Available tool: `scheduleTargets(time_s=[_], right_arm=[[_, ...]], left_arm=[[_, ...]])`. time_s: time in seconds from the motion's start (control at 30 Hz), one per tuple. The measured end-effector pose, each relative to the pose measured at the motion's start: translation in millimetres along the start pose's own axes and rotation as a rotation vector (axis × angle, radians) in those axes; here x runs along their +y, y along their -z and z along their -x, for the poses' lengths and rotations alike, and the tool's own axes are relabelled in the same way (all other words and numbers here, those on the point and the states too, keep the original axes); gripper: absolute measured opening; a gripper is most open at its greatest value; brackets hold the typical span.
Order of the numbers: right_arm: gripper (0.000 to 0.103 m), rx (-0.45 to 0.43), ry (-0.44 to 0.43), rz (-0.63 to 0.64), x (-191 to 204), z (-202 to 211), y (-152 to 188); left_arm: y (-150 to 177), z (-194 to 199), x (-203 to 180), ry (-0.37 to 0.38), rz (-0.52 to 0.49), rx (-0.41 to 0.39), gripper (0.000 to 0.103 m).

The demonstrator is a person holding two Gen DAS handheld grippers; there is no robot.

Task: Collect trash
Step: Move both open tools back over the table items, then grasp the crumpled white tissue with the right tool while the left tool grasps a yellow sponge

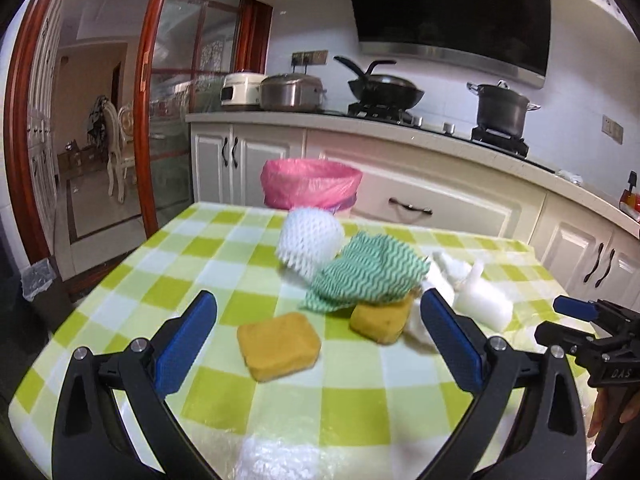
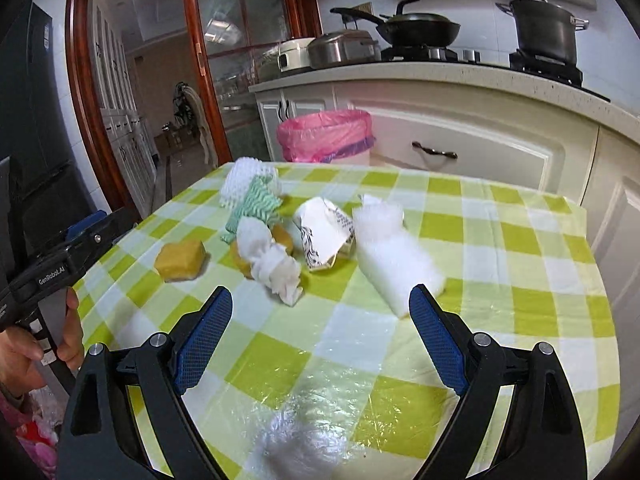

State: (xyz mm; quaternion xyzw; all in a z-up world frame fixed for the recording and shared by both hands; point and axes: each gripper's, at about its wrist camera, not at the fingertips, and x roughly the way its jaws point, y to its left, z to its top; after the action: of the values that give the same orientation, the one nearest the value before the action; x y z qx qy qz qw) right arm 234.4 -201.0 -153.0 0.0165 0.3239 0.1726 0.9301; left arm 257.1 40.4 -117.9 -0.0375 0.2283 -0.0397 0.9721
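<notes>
Trash lies on the green-checked table (image 1: 120, 280): two yellow sponges (image 1: 279, 346) (image 1: 382, 320), a green zigzag cloth (image 1: 370, 272), a white foam net (image 1: 310, 242), crumpled tissue (image 2: 276, 264), a flattened carton (image 2: 324, 234) and a white foam piece (image 2: 394, 256). A bin with a pink liner (image 1: 310, 188) stands beyond the table's far edge. My left gripper (image 1: 318, 308) is open, hovering just before the sponges. My right gripper (image 2: 320, 304) is open too, near the tissue and the foam piece. Neither holds anything.
White kitchen cabinets (image 1: 440, 200) and a counter with a wok (image 1: 386, 90) and pots run behind the bin. A glass sliding door with a red wooden frame (image 1: 148, 120) stands at the left. A hand (image 2: 68, 344) grips the left tool's handle.
</notes>
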Motion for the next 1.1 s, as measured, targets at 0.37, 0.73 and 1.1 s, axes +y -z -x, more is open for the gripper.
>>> scheduleTargets(time_s=[0.37,0.73,1.1], right_arm=[[0.084,0.074,-0.029,0.051,22,-62,-14],[0.074,0.16,-0.039,0.053,34,-117,-33],[0.036,0.138,-0.081,0.021,26,-109,-31]], left_arm=[[10,-29,9,-0.024,-0.046,0.079,0.099],[15,-58,28,-0.033,-0.057,0.16,0.098],[15,-88,34,-0.043,-0.02,0.265,0.098]])
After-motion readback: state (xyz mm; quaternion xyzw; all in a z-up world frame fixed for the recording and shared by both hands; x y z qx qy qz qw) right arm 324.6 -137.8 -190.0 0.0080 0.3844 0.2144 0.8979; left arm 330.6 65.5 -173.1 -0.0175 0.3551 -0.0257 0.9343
